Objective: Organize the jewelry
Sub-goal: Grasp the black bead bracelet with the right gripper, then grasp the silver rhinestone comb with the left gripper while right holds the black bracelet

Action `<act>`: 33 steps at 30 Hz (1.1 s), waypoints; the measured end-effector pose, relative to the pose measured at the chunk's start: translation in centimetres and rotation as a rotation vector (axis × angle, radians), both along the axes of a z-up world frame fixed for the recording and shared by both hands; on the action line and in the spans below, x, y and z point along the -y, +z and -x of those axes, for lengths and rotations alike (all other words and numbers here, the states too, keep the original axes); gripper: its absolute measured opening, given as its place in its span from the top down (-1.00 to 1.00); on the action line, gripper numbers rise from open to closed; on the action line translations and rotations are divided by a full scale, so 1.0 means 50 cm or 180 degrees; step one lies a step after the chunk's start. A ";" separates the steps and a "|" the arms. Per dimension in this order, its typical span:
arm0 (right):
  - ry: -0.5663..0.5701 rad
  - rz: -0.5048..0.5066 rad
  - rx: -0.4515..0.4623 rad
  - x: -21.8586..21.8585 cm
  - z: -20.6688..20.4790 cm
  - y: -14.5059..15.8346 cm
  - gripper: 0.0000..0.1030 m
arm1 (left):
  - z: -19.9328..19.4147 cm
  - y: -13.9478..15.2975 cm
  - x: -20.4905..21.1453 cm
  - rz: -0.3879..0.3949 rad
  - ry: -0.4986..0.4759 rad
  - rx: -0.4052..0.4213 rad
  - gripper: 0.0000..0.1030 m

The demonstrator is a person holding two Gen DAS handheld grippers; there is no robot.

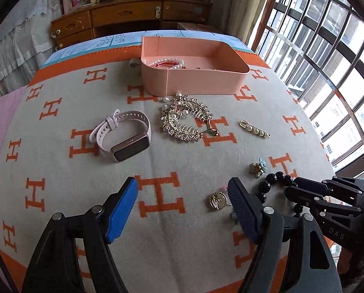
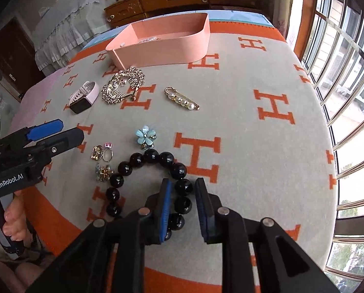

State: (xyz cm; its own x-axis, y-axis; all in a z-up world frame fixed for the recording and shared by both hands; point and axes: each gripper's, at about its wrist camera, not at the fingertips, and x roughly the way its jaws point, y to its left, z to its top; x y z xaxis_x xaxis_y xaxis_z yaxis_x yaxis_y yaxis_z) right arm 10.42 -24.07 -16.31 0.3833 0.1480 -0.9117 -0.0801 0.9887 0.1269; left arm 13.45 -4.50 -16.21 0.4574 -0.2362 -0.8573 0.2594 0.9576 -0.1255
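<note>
the black bead bracelet lies on the grey and orange blanket, well on the near side of the pink box; its near-right beads sit between the pads of the right gripper, whose jaws stand narrowly apart around the strand, and i cannot tell whether the pads press the beads. the left gripper hangs wide with nothing between its fingers, a gold round charm just beside its right finger

the right wrist view shows the whole bracelet loop, a blue flower brooch just beyond it and a ring to its left; the left wrist view shows only part of the bracelet, but looks into the box at a pearl strand. in front of the box lie gold hair combs, a pink smartwatch and a pearl pin

the bracelet's nearest beads are hidden behind the right gripper's finger
</note>
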 end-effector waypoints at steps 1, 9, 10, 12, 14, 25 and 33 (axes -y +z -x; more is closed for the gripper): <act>0.0027 0.0054 0.0031 -0.005 0.001 0.001 0.62 | -0.003 0.000 0.000 -0.0013 0.0003 0.0002 -0.44; -0.0179 -0.0319 0.0095 0.048 -0.003 0.000 0.71 | -0.038 0.022 -0.007 0.0026 0.0105 0.0032 -0.41; -0.0245 -0.0361 0.0102 0.059 -0.004 0.000 0.71 | -0.045 0.027 -0.009 0.0027 0.0123 0.0042 -0.37; -0.0342 -0.0432 0.0111 0.077 -0.004 -0.001 0.71 | -0.060 0.034 -0.008 0.0019 0.0134 0.0063 -0.20; -0.0383 -0.0476 0.0115 0.087 -0.004 -0.002 0.71 | -0.082 0.039 -0.001 -0.0054 0.0131 0.0075 0.03; -0.0346 -0.0526 0.0148 0.087 -0.004 -0.003 0.71 | -0.228 -0.008 0.035 -0.0162 0.0019 -0.0249 0.72; -0.0325 -0.0528 0.0163 0.087 -0.007 -0.004 0.70 | -0.248 -0.027 0.028 -0.0035 -0.0015 -0.0377 0.73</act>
State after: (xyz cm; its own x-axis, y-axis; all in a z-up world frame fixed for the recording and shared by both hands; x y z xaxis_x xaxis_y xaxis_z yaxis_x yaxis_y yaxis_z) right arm 10.76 -28.42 -16.52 0.4492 0.2525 -0.8570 0.0089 0.9579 0.2869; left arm 25.87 -5.90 -17.56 0.3516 -0.2284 -0.9079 0.2478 0.9579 -0.1451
